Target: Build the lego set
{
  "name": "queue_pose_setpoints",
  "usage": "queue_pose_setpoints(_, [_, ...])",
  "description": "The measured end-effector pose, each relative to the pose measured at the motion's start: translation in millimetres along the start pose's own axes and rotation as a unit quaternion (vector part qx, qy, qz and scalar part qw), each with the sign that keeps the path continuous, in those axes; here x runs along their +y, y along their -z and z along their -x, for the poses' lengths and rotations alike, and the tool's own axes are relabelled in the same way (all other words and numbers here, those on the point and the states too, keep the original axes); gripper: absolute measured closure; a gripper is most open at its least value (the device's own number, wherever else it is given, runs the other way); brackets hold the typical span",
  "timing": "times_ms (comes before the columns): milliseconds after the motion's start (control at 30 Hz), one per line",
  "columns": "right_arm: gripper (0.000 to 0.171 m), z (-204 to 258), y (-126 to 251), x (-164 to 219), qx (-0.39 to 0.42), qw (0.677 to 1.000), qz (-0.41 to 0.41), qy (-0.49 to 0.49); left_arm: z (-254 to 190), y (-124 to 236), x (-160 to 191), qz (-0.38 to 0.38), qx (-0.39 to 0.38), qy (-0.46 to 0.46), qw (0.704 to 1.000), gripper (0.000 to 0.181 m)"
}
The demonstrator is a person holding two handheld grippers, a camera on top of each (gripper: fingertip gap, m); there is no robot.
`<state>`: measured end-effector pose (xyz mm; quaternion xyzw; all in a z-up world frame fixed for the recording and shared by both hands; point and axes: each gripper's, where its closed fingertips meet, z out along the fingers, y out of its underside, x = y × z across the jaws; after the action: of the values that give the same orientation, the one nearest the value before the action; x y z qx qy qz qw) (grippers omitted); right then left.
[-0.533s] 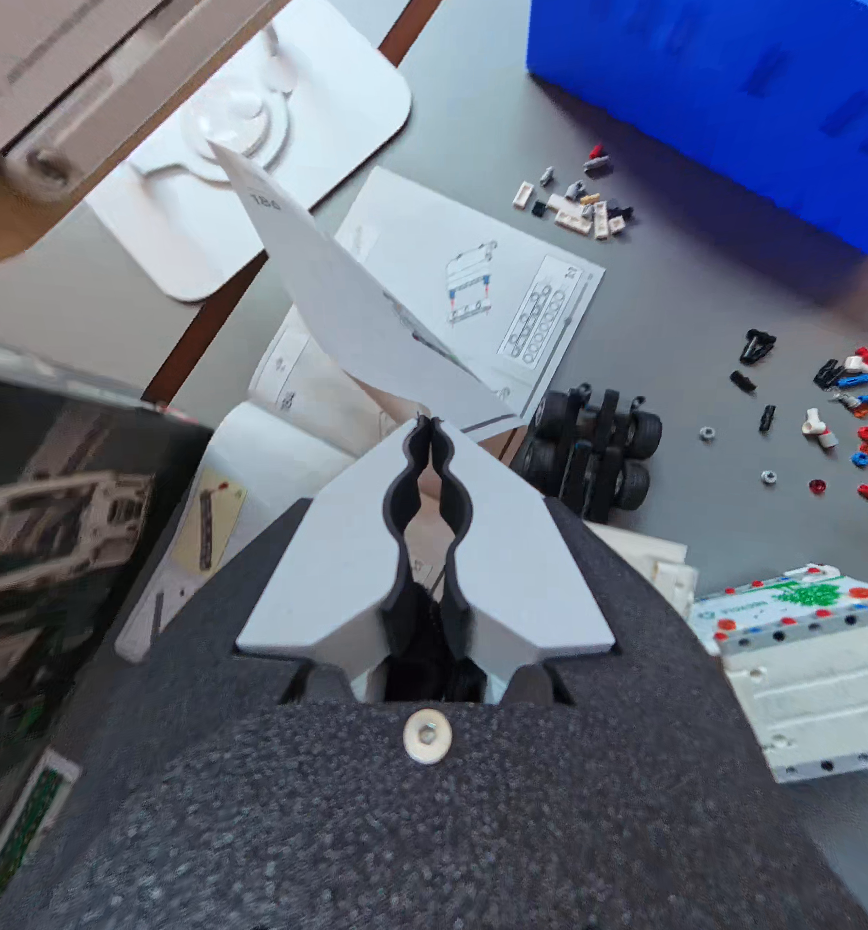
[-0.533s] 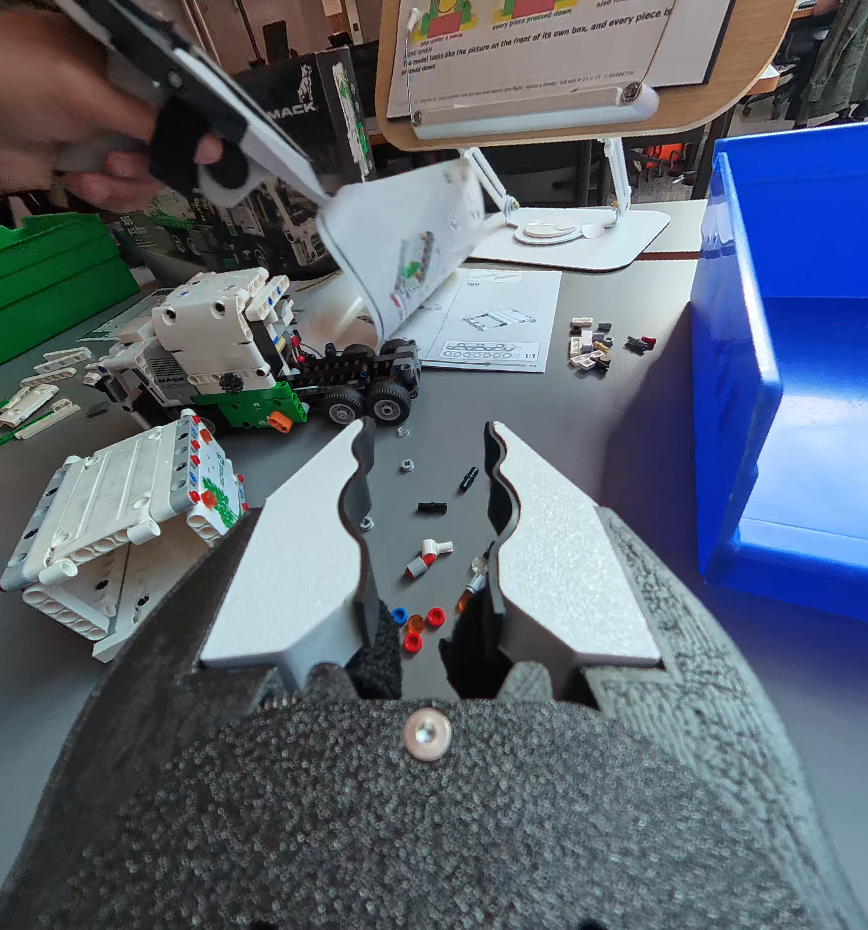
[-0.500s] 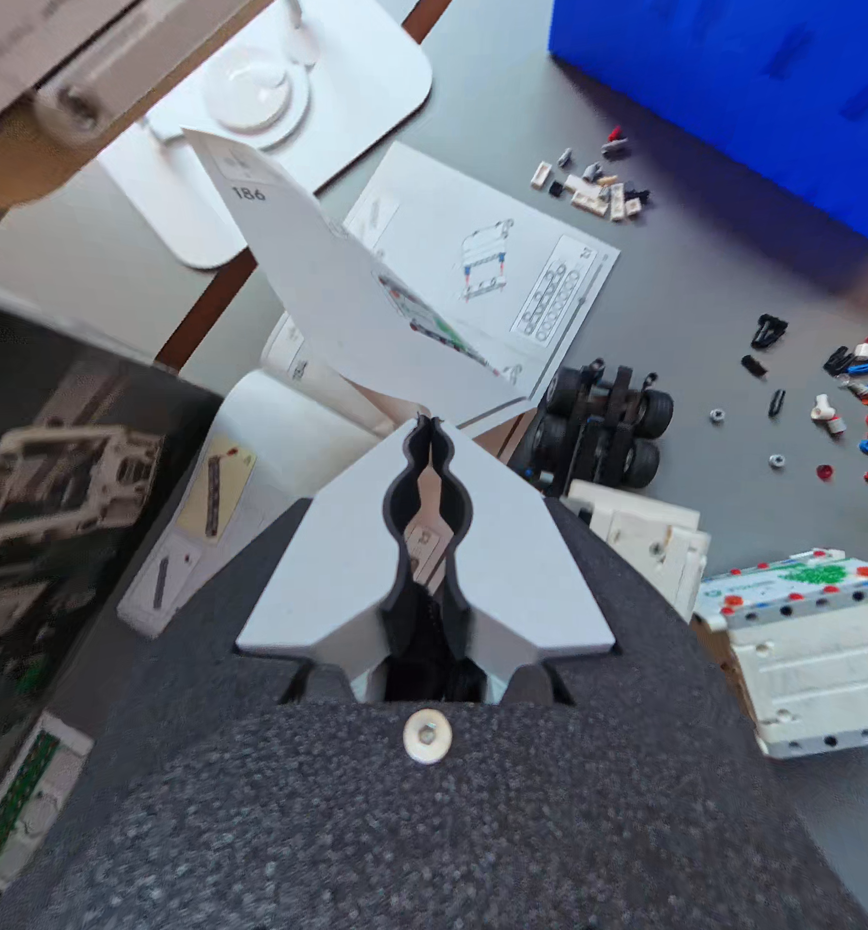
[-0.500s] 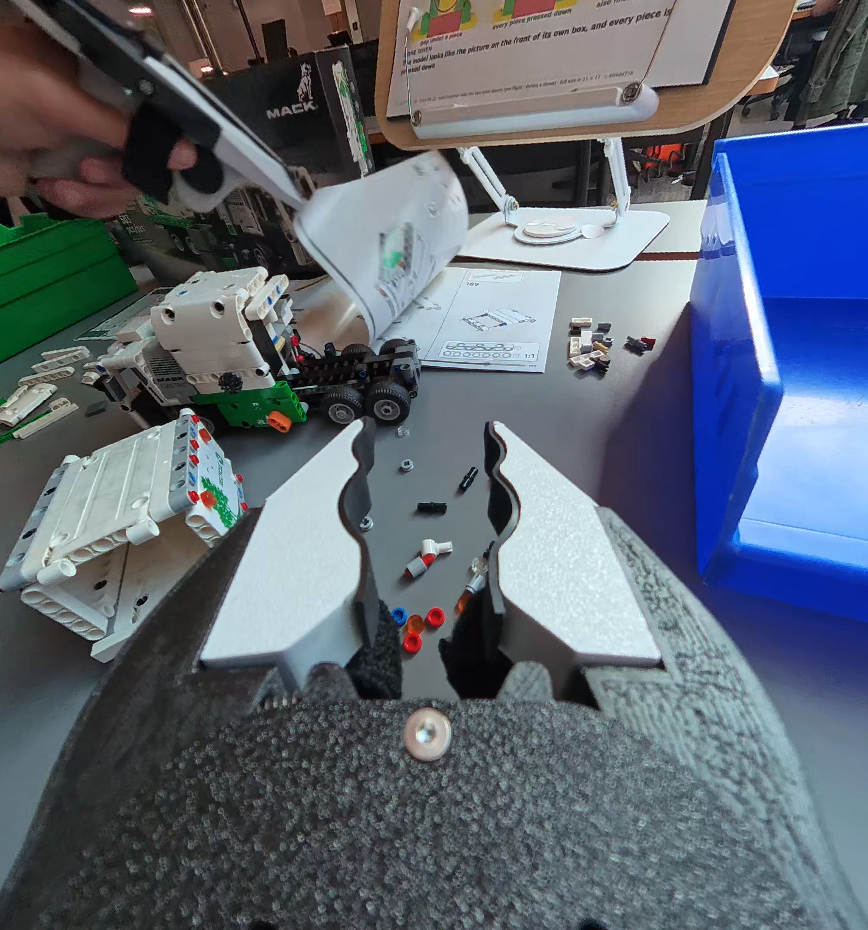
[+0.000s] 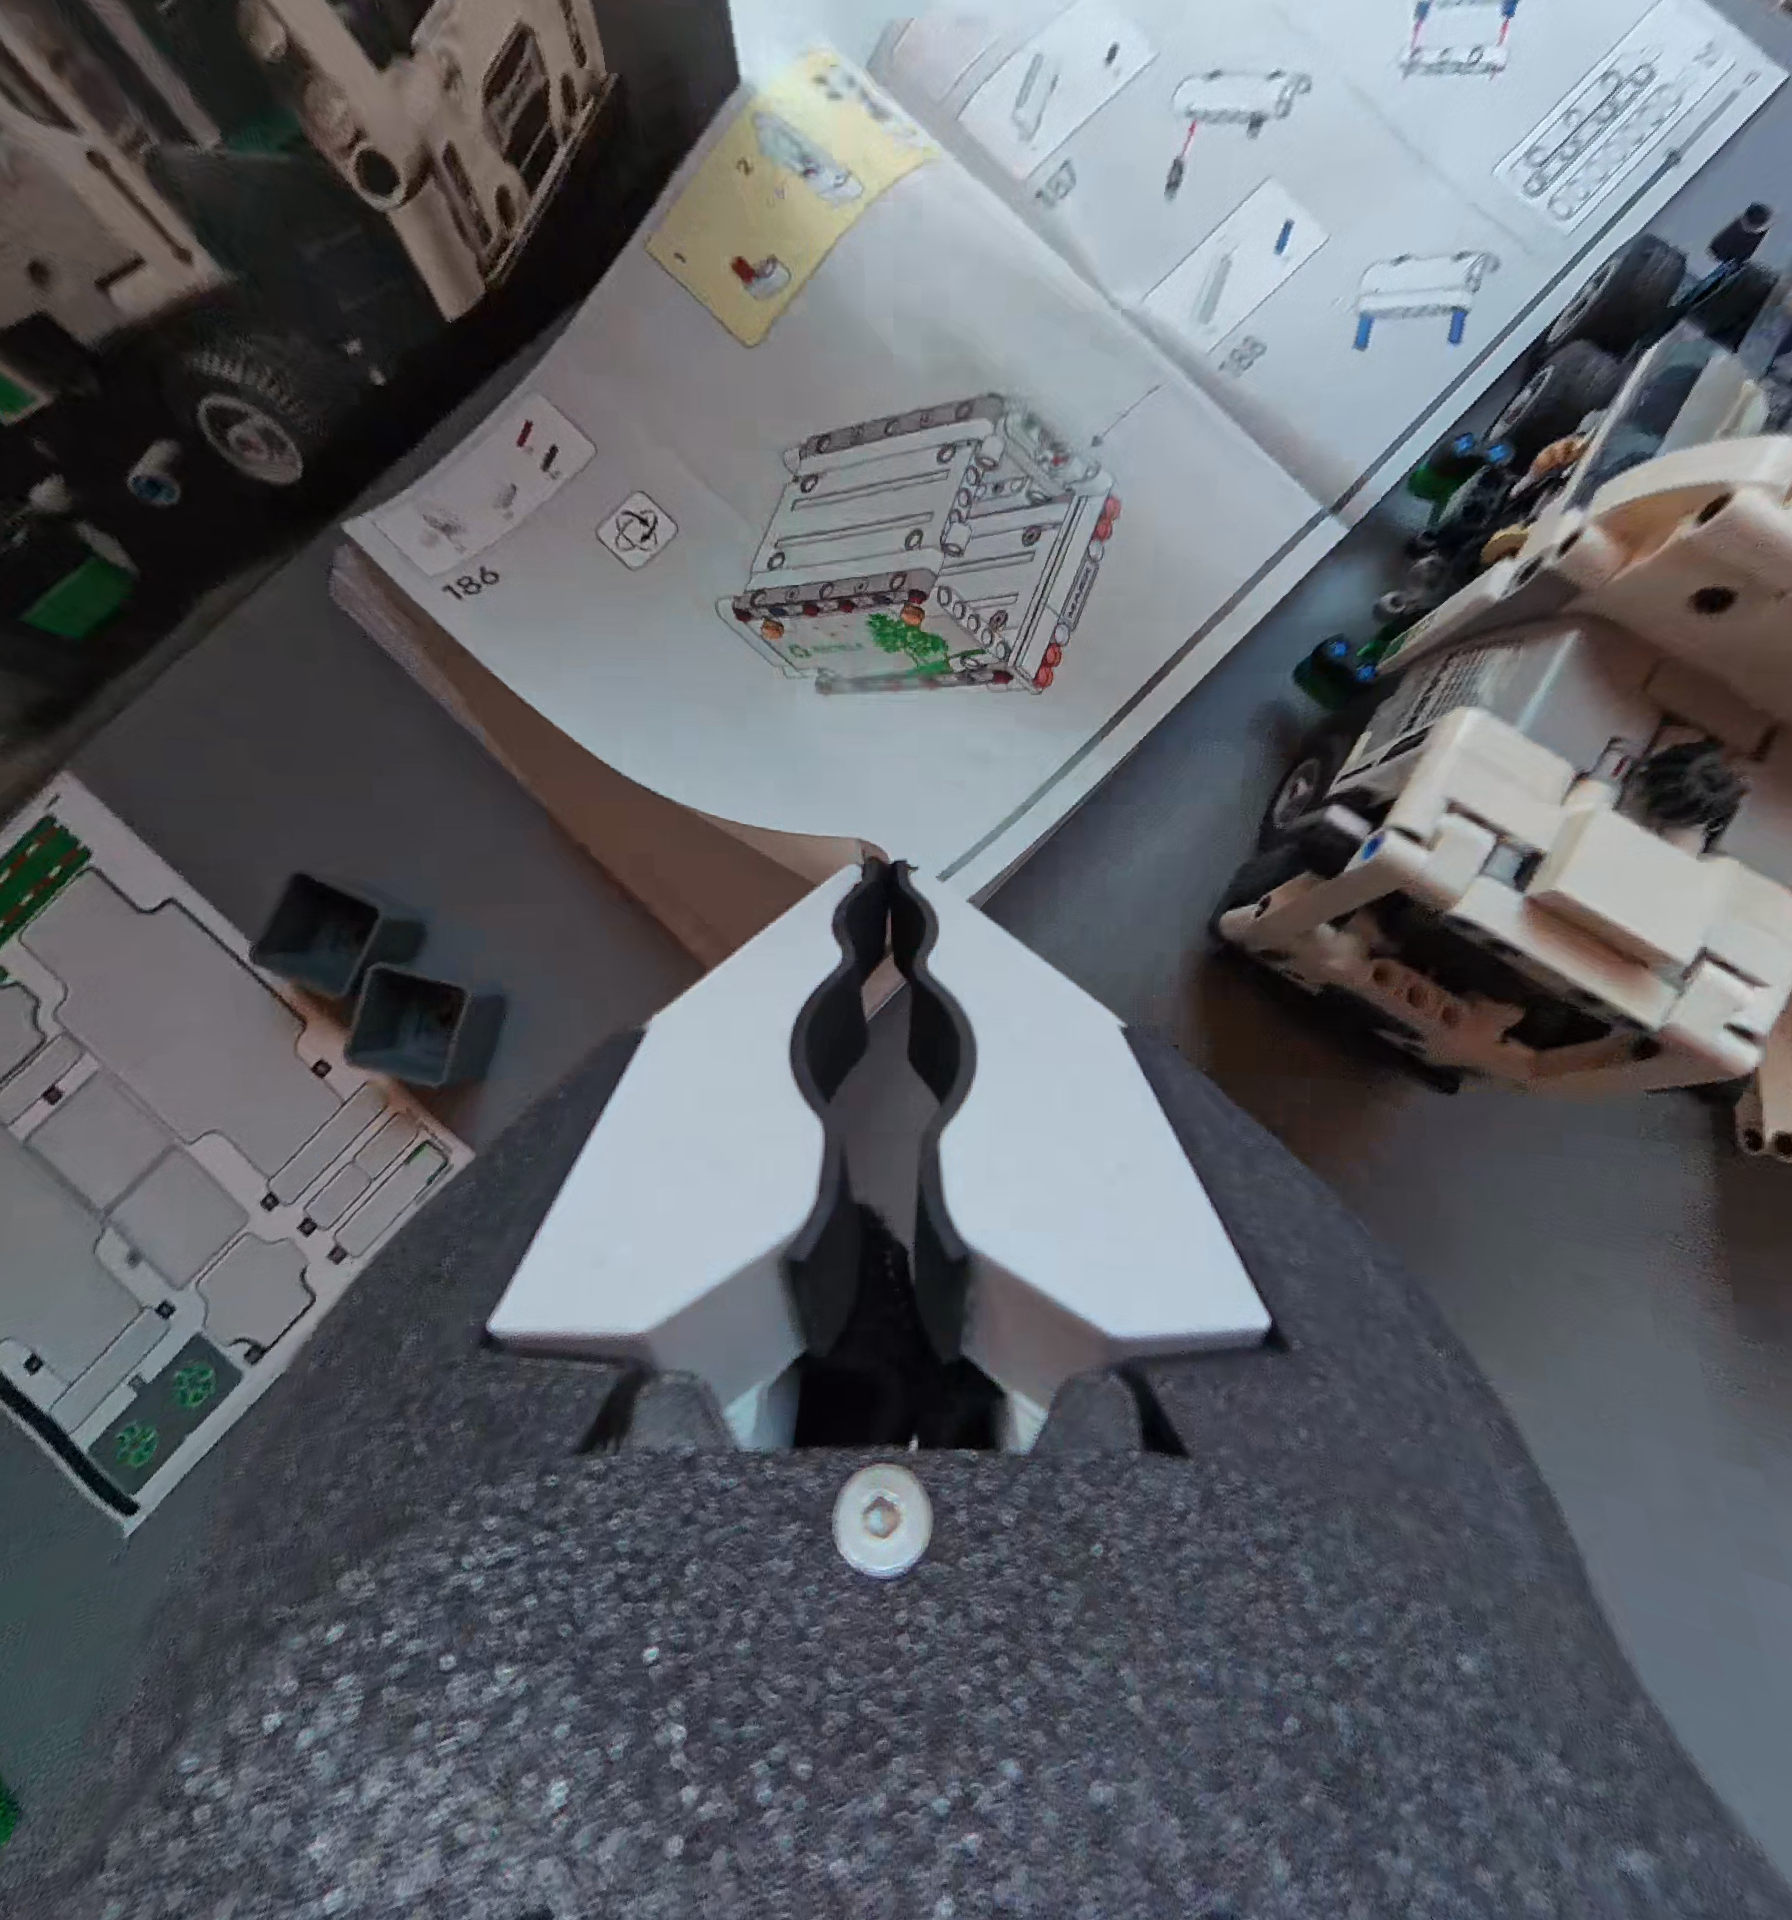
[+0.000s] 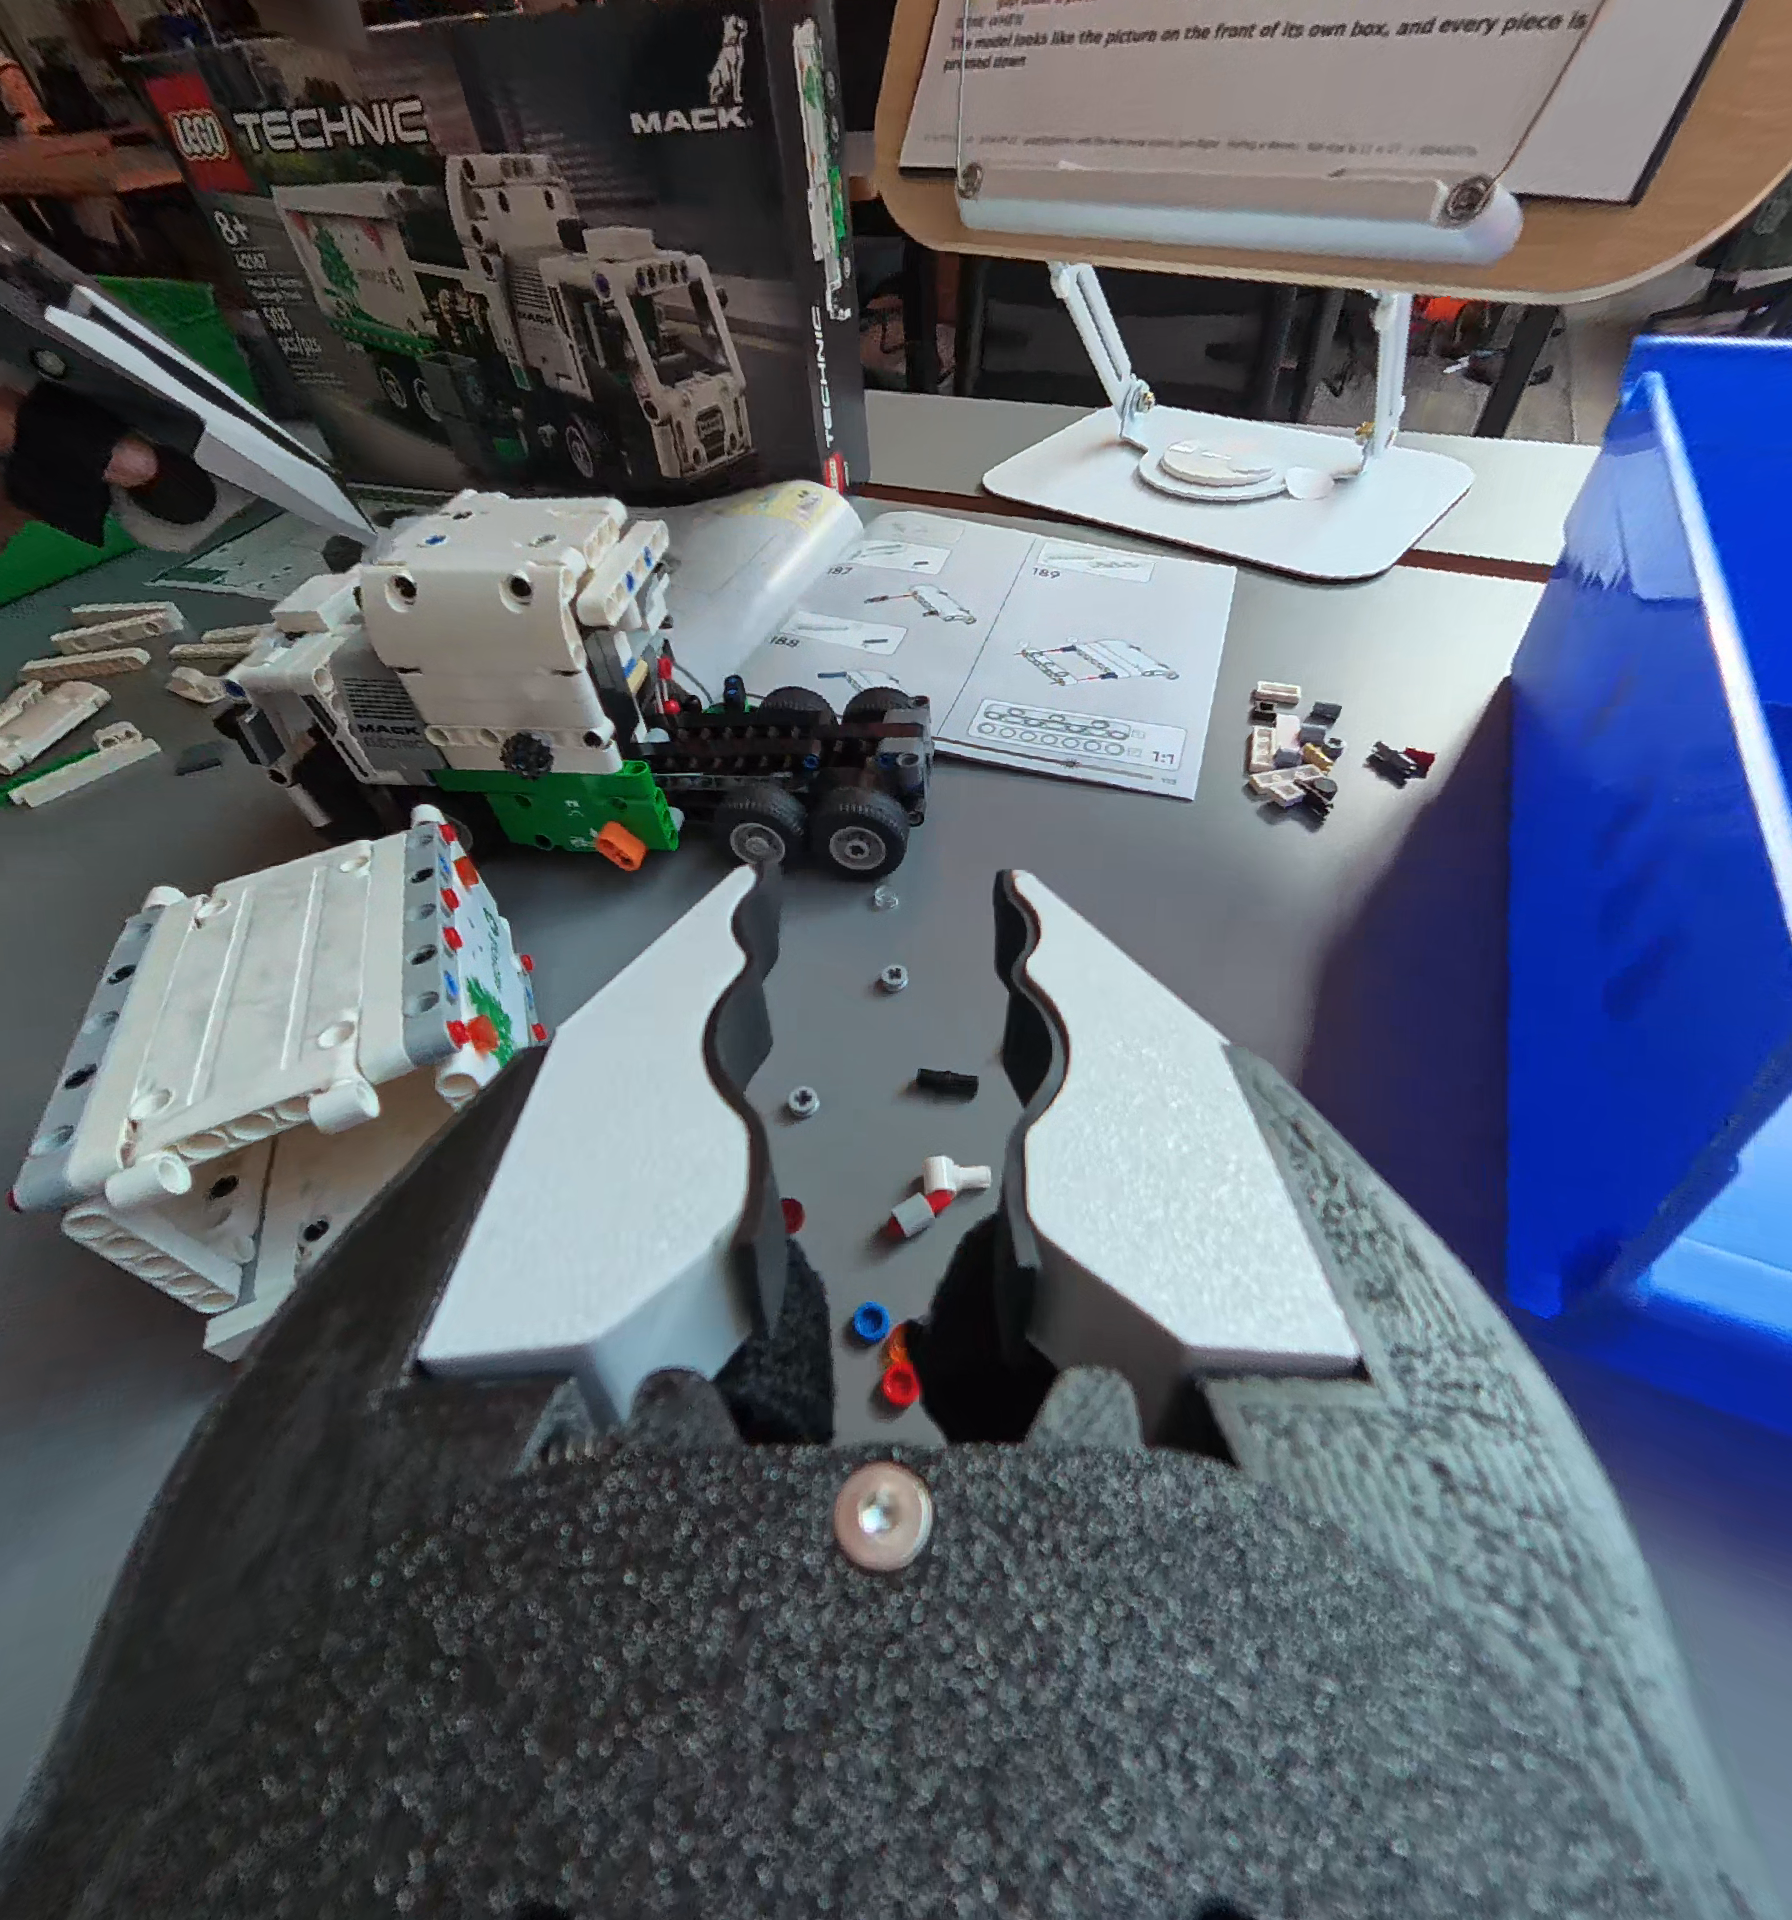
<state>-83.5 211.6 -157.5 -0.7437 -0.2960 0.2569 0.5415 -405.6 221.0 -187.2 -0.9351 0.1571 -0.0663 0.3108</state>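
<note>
My left gripper (image 5: 887, 873) is shut, with the lower corner of the open instruction booklet's (image 5: 871, 468) left page at its tips. It also shows at the far left of the right wrist view (image 6: 196, 436), just behind the truck cab. The part-built white and green truck (image 6: 518, 707) stands on the grey table; in the left wrist view (image 5: 1546, 831) it is to the right of the gripper. A white panelled body section (image 6: 268, 1039) lies in front of it. My right gripper (image 6: 881, 883) is open and empty above loose pins (image 6: 933, 1184).
The set's box (image 6: 518, 260) stands behind the truck. A sticker sheet (image 5: 144, 1143) and two small dark grey bins (image 5: 383, 987) lie left of the booklet. A blue bin (image 6: 1702, 831) fills the right. A small pile of pieces (image 6: 1292, 748), white beams (image 6: 71, 686) and a white stand (image 6: 1235, 478) are around.
My left gripper has carried the booklet page over to the left and down; the page now lies nearly flat. The right gripper has barely moved.
</note>
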Motion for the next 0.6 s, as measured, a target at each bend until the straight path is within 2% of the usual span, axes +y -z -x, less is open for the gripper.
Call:
queue_pose_setpoints(133, [0.132,15,-2,-17,-0.032,0.999,0.0,-0.012,12,-4,23,0.014,0.0,0.015,1.0,0.177])
queue_pose_setpoints(200, [0.134,18,-1,-24,-0.046,0.999,0.01,-0.016,16,1,24,0.008,-0.007,0.005,1.0,0.16])
queue_pose_setpoints(333, [0.139,4,-16,-42,-0.047,0.997,0.057,0.02,-1,16,-31,-0.073,0.037,-0.029,0.996,0.16])
queue_pose_setpoints(433, [0.15,0,-59,-61,-0.081,0.985,0.139,0.07,-21,-9,-80,-0.087,0.069,-0.072,0.991,0.17])
queue_pose_setpoints(500, [0.171,5,-104,-72,-0.123,0.97,0.177,0.115,-39,-40,-104,-0.08,0.11,-0.098,0.986,0.175])
queue_pose_setpoints(600, [0.171,14,-177,-63,-0.178,0.939,0.244,0.162,-62,-76,-116,-0.042,0.178,-0.087,0.979,0.18])
